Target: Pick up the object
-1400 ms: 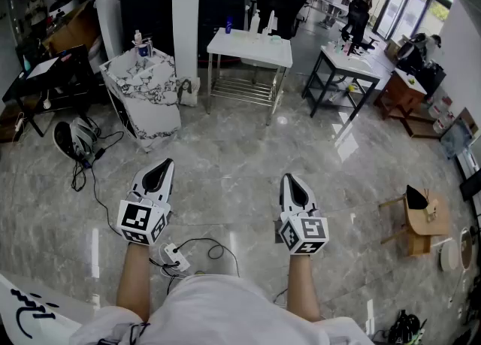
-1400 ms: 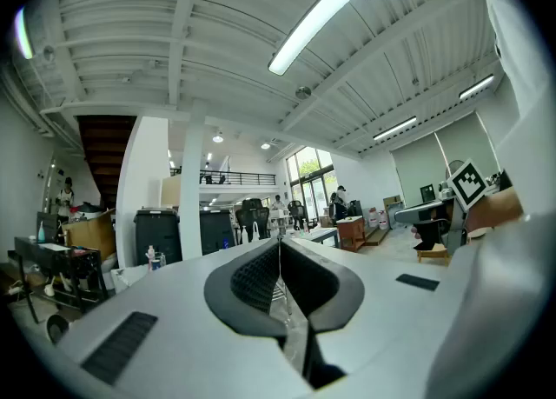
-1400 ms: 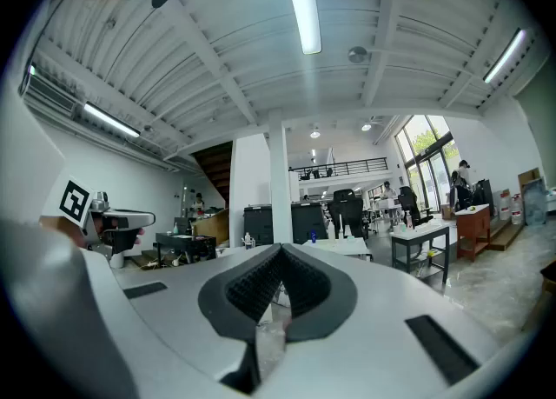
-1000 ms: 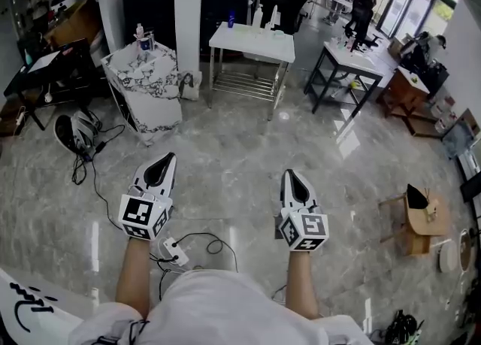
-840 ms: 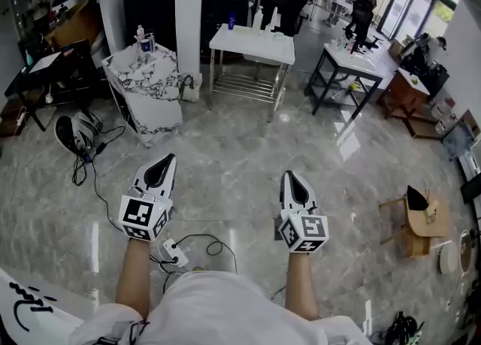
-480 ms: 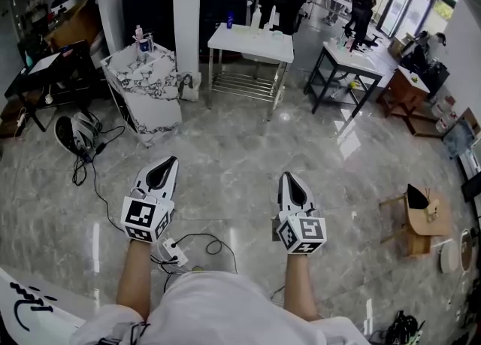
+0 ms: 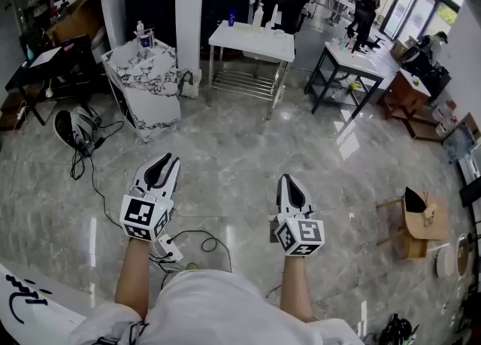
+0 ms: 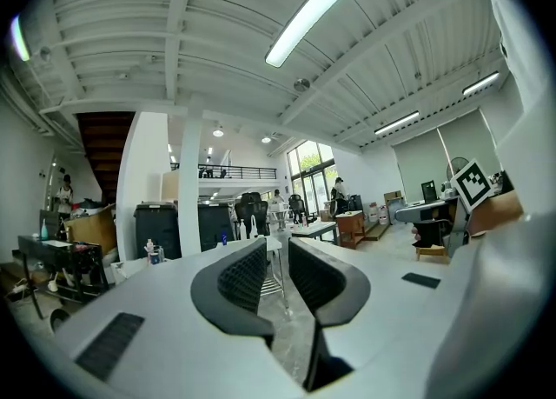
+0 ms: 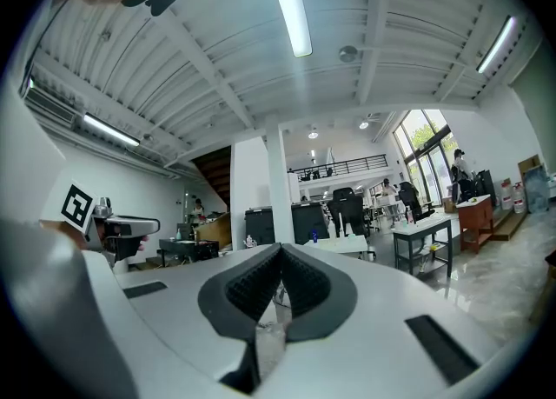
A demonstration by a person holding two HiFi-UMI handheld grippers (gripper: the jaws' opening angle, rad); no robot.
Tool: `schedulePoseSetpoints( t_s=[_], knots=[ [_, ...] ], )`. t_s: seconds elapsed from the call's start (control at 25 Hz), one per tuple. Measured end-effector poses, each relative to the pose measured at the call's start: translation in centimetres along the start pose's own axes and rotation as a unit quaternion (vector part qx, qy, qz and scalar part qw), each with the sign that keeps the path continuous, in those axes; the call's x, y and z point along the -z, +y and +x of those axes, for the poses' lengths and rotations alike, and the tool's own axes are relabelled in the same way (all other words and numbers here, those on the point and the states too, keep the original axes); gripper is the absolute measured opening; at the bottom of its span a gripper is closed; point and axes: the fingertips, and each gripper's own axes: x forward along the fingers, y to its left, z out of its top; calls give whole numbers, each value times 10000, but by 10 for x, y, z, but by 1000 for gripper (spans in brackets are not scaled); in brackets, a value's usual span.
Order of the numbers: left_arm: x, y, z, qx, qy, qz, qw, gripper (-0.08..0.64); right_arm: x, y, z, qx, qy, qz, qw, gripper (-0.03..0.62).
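Both tongs are held level above the grey marble-tile floor (image 7: 225,148), well apart. The left white two-jaw gripper (image 7: 161,161) is released, its ribbed black pads (image 8: 241,277) parted by a narrow gap. The right white two-jaw gripper (image 7: 288,180) is clenched, its tips touching, grasping nothing. Which item is the object cannot be told. A white rectangular table (image 7: 252,41) stands well ahead.
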Motion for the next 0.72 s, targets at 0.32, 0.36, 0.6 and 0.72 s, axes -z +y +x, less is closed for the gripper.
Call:
schedulePoseSetpoints(
  t_s=[0.32, 0.36, 0.6, 0.72],
  knots=[
    [8, -18, 14, -35, 93, -32, 9999, 74, 6, -25, -7, -25, -24, 61, 10000, 6],
    [8, -22, 18, -36, 92, -25, 9999, 74, 6, -29, -7, -36, -27, 65, 10000, 6],
    [11, -48, 39, -25, 151, 50, 9999, 74, 10, -57, -4, -84, -8, 109, 9999, 6],
    [16, -51, 47, -16, 215, 49, 9998, 74, 16, -67, 3, -73, 30, 169, 9998, 6]
  ],
)
